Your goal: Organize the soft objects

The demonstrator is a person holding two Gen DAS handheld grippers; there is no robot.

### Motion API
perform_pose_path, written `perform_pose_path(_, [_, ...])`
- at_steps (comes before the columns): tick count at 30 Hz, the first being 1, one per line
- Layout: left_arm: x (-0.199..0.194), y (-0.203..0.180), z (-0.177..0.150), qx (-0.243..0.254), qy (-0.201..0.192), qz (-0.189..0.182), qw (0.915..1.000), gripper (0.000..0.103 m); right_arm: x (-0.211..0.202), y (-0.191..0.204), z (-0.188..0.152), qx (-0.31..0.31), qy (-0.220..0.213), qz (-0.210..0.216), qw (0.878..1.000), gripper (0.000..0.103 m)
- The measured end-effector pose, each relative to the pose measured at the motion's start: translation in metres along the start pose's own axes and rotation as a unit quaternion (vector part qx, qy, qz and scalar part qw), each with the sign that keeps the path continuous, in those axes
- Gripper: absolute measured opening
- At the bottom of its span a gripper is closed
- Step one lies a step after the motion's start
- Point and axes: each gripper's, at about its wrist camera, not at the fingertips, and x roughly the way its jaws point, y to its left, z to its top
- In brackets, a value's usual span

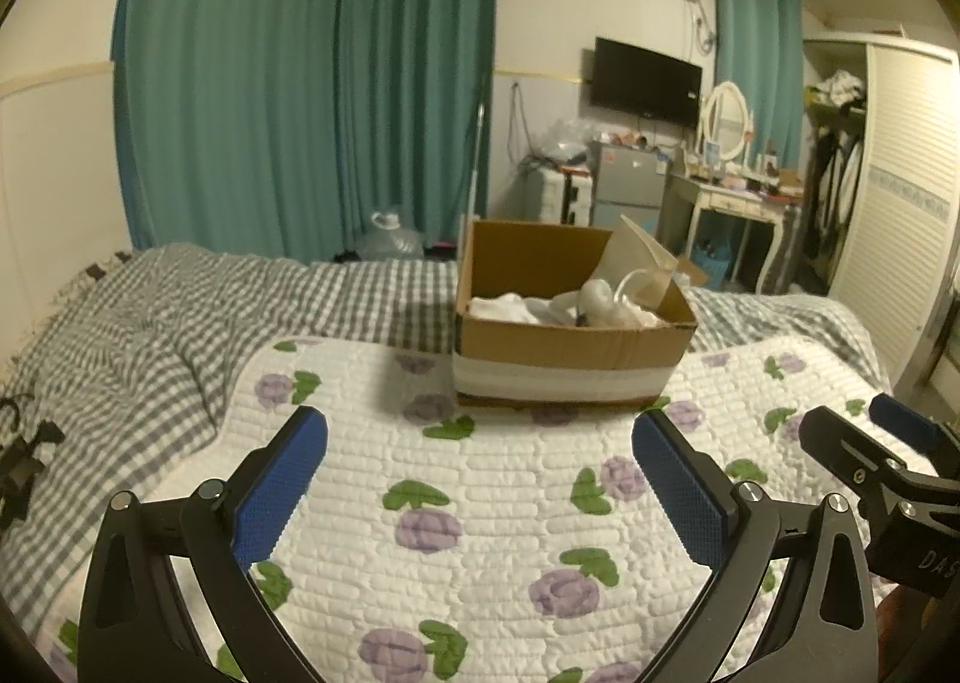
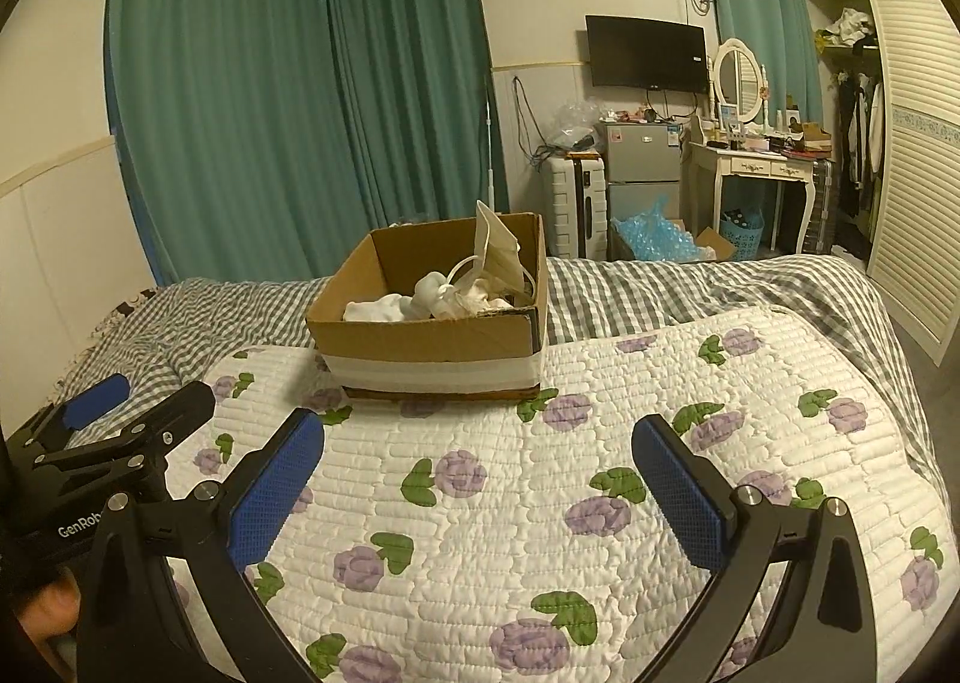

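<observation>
Soft white items [image 1: 564,308] in cardboard box [image 1: 570,347], both tools spread

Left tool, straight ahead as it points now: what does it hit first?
Likely the box on the floral quilt. The left tool is open and empty, aimed over bare quilt toward the box's near wall. Depth is unclear; if it points slightly down, it would meet the quilt first.

The left gripper [image 1: 480,479] and the right gripper [image 2: 477,479] hang side by side, near each other, each with its blue-padded jaws spread wide and nothing between them, fingers pointing forward and slightly downward, neither touching anything.
</observation>
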Motion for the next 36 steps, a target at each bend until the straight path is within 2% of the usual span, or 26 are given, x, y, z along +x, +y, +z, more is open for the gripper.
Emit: perform_pose_path(36, [-0.0017, 0.0005, 0.0022, 0.000, 0.000, -0.004, 1.0000, 0.103, -0.0023, -0.0007, -0.0001, -0.004, 0.003, -0.001, 1.000, 0.103])
